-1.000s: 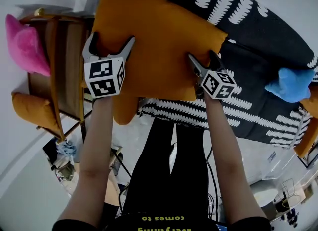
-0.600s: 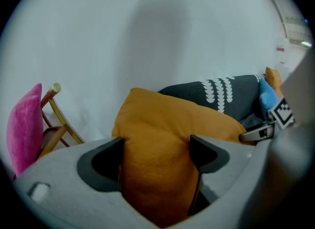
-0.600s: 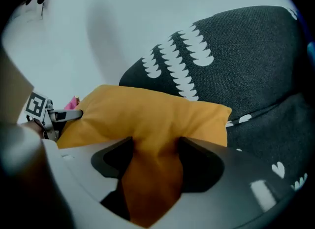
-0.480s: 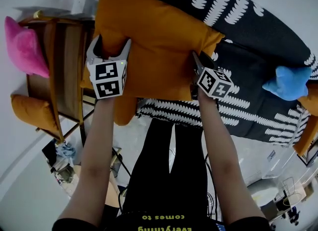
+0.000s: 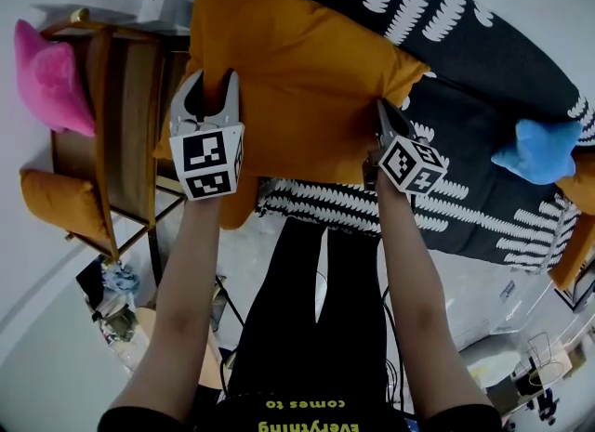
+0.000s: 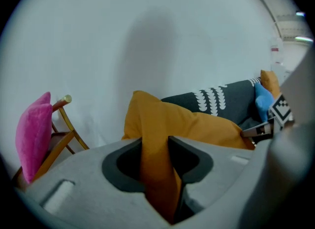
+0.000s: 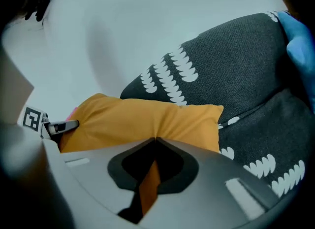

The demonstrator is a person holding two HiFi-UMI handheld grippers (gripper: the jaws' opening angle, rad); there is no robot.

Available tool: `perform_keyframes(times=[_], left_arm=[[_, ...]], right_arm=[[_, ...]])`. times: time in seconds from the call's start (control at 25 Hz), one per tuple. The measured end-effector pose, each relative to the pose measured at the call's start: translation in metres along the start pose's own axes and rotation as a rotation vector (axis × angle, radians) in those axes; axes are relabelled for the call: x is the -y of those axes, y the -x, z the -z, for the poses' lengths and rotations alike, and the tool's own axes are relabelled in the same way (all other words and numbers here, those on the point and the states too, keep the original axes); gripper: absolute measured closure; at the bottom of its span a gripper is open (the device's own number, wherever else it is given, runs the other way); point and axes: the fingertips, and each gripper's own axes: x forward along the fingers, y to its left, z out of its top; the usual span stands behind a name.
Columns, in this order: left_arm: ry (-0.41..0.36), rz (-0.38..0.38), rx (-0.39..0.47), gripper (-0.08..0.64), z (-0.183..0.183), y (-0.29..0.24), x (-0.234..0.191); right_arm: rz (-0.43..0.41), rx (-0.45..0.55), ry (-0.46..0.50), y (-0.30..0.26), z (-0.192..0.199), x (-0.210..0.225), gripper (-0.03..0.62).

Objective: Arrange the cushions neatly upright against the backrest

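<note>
The left claw is clenching a thick fold of the big orange cushion at its near left edge, its jaws having just been closing onto the fabric. The right claw is pinching a thin strip of the same cushion's near right edge, its jaws likewise having just been closing until they are meeting on the cloth. Between the two claws the cushion is stretching out fairly flat over the left end of the dark sofa with its white leaf pattern; it is probably hanging clear of the seat, though the head view is not making that plain. A blue cushion is lying further right on the sofa. Left of the sofa, a wooden chair is carrying a pink cushion, with a small orange cushion sitting at its near side.
</note>
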Motion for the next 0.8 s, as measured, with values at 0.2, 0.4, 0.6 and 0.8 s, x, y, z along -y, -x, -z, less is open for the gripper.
perform_keyframes(times=[0.2,0.4,0.6,0.8], left_arm=[[0.024,0.013,0.125,0.483,-0.017,0.037,0.010],[0.081,0.084,0.214,0.503,-0.027,0.074,0.042],[0.159,0.170,0.239,0.512,-0.040,0.081,0.081],[0.194,0.254,0.286,0.525,-0.069,0.071,0.127]], right_arm=[[-0.031,0.069,-0.052,0.033,-0.005,-0.008,0.575],[-0.007,0.118,-0.051,0.081,-0.008,0.003,0.575],[0.066,0.243,-0.040,0.135,-0.044,0.028,0.575],[0.143,0.363,0.046,0.186,-0.101,0.058,0.575]])
